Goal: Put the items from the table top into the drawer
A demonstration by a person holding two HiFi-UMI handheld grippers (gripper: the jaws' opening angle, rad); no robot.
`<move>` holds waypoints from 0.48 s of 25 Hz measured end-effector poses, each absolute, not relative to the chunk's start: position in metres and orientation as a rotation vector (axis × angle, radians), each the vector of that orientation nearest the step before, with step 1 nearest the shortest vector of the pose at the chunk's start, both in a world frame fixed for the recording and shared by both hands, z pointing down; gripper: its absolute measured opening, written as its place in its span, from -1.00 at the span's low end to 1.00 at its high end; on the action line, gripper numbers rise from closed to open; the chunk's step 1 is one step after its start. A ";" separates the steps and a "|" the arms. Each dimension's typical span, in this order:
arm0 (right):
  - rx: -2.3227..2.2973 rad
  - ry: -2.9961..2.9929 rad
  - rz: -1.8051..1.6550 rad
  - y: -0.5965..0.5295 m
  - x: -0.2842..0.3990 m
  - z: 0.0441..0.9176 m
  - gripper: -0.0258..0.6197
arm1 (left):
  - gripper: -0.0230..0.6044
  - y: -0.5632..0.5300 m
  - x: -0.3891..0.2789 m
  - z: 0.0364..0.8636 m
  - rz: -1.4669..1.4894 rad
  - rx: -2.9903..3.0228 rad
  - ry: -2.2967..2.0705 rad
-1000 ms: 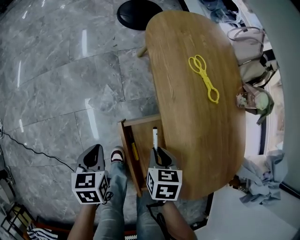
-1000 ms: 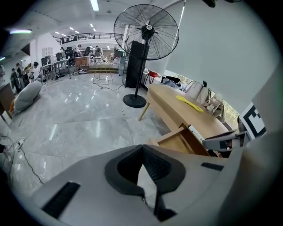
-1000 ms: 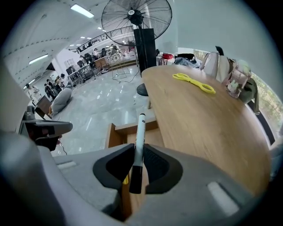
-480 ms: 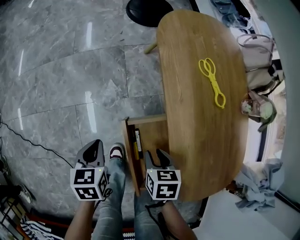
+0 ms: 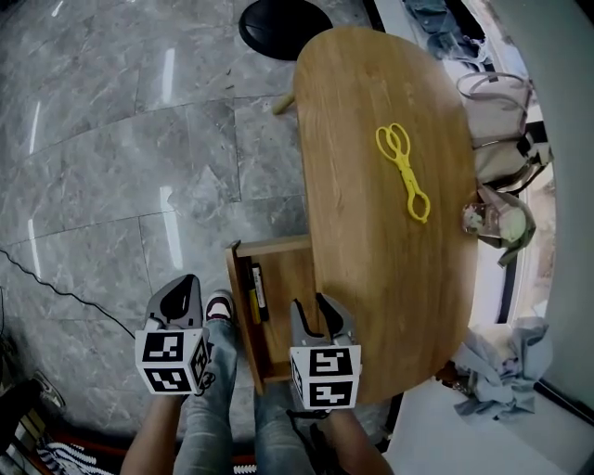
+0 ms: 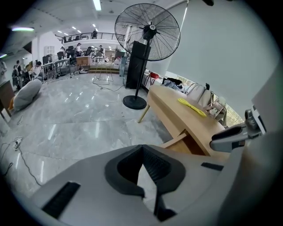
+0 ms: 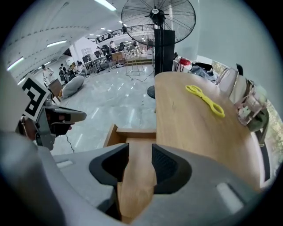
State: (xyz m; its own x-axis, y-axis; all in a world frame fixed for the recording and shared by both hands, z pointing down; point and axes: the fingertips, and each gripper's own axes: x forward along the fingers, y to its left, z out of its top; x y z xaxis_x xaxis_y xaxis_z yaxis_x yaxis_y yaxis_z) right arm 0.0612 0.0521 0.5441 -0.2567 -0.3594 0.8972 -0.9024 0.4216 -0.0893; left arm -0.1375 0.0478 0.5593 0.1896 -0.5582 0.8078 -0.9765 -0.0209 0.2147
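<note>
The right gripper (image 5: 311, 304) had its jaws spread wide. They'd just been opening and there was nothing between them, only the wooden floor of the drawer showing through the gap in the right gripper view (image 7: 140, 151). It hung pointing down over the open drawer (image 5: 271, 245), near the front end and right beside the table edge.

The left gripper (image 5: 187, 282) was off to the side over the grey marble floor (image 5: 111, 167), clear of the drawer, with its jaws pinched together at the tips and nothing in them.

Inside the drawer, a dark pen (image 5: 259, 290) lay along the left wall, with a small yellow item (image 5: 251, 308) just beside it. I couldn't tell what that one was.

The drawer stuck out from under the long side of the oval wooden table (image 5: 371, 269). A pair of yellow plastic tongs (image 5: 404, 173) was lying on the tabletop toward the far end, well apart from both grippers.

Beyond the table's far end was the round black base of a standing fan (image 5: 278, 26). Bags and some cloth were piled along the table's right side (image 5: 501, 139).
</note>
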 end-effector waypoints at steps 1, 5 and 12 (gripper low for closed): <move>1.094 -1.811 0.779 0.047 0.068 0.541 -0.47 | -0.94 0.044 -0.133 0.558 0.672 1.691 -1.463; 1.132 -1.779 0.739 0.024 0.100 0.536 -0.47 | -0.94 0.024 -0.115 0.554 0.659 1.730 -1.445; 1.186 -1.730 0.684 -0.023 0.156 0.533 -0.47 | -0.94 -0.008 -0.091 0.555 0.621 1.756 -1.436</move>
